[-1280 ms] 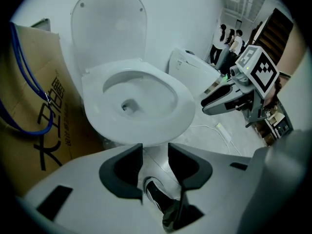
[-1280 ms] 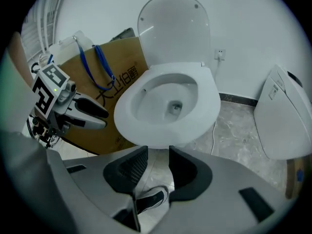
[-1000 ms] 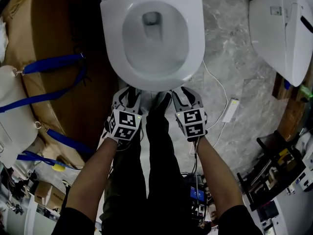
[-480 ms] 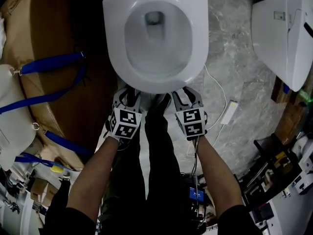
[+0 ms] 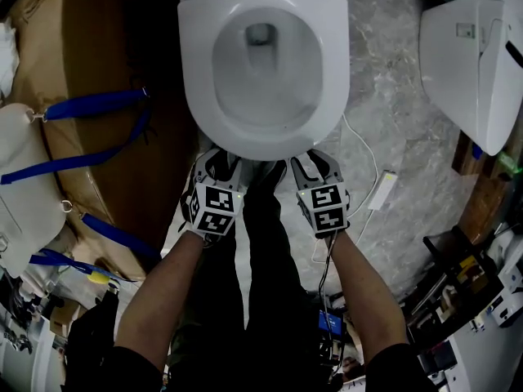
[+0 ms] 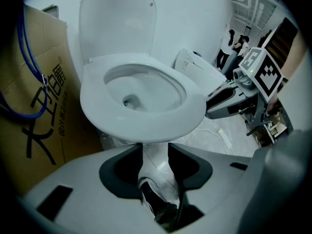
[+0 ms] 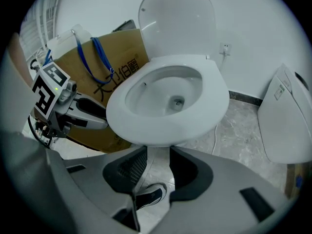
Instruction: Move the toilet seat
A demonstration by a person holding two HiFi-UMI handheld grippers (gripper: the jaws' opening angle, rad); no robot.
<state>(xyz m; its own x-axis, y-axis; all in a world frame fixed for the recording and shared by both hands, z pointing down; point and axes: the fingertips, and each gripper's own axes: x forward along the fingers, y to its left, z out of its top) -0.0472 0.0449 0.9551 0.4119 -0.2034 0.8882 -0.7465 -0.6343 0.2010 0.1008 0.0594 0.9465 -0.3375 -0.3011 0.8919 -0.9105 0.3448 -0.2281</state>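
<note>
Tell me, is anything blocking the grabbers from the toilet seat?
No, nothing visible. The left gripper and right gripper sit open just before the front edge of the toilet seat, with only air between. The lid stands raised behind it.

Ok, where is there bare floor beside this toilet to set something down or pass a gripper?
Freest is the marble floor between the toilet seat and the second white toilet, though a white cable and its adapter cross the near part. The left side is crowded: the cardboard box with blue straps stands close beside that seat.
</note>
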